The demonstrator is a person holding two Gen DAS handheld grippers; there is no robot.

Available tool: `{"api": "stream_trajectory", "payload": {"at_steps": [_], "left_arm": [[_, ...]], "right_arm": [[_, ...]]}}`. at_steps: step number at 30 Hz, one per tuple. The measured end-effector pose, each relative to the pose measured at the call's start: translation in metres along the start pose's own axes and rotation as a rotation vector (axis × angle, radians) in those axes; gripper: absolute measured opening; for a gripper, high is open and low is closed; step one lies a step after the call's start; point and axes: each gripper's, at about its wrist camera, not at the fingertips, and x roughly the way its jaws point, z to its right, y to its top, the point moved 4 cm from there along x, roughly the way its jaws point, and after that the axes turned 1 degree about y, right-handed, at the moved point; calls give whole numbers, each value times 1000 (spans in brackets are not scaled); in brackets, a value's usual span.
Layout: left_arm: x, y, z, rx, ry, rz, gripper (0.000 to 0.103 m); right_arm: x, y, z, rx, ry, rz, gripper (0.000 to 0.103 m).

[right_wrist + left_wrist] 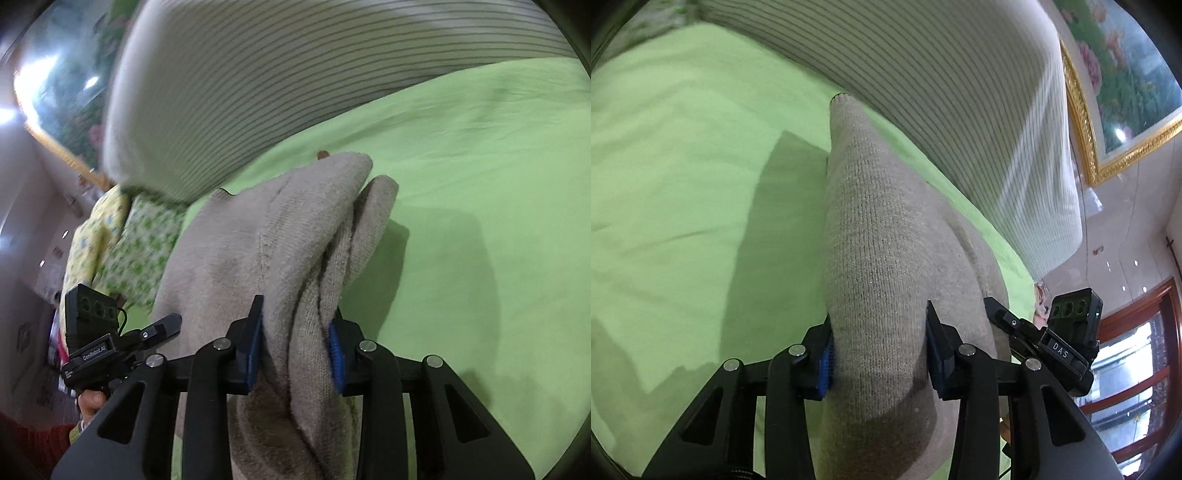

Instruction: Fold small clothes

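Observation:
A beige knitted garment [882,236] hangs between both grippers above a green sheet [683,147]. My left gripper [877,332] is shut on one bunched edge of it. My right gripper [297,321] is shut on another bunched, twisted edge of the same beige garment [295,229]. The green sheet [480,184] lies under it, with the garment's shadow on it. The right gripper also shows in the left wrist view [1052,332], and the left gripper in the right wrist view [122,339]. The garment's lower part is hidden behind the fingers.
A large striped white cushion [942,92] lies along the far side of the sheet, also in the right wrist view [258,81]. A floral green pillow [122,243] sits beyond it. A gold-framed picture [1108,92] hangs on the wall.

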Motion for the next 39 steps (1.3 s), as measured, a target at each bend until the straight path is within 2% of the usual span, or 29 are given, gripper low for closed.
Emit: {"api": "stream_trajectory", "payload": {"at_steps": [4,7,13,16,20,25,27,28,34,39], "left_arm": [[-53,-19,-29,-15,45,35,40],[-80,-33,-51,-15,70,44,40],[-88,-57,-87,13,145,10,41],[-83,-63,-97,19,172,3,44],[-86,-66,-102,38,185,9,51],[-97,-65,-93,85,240,19,52],[-100,-69,-88,88,269,19,61],[-100,-70,-86,85,281,20,62],[-121,-91,-88,79,293,15,63],[-134,-113,-94,94,302,-11,63]], "right_arm": [[21,-29,-38,-40,54,-52,32],[35,-49,-51,-50,66,-80,32],[65,-79,-57,-50,8,-163,33],[67,-84,-53,-47,-35,-171,39],[60,-84,-50,-73,-79,-160,45],[42,-81,-54,-63,-116,-115,45],[30,-82,-54,-47,-115,-88,45],[23,-83,-54,-39,-114,-73,45],[-8,-98,-59,-38,-133,-48,45],[-22,-118,-61,-48,-154,-69,45]]}}
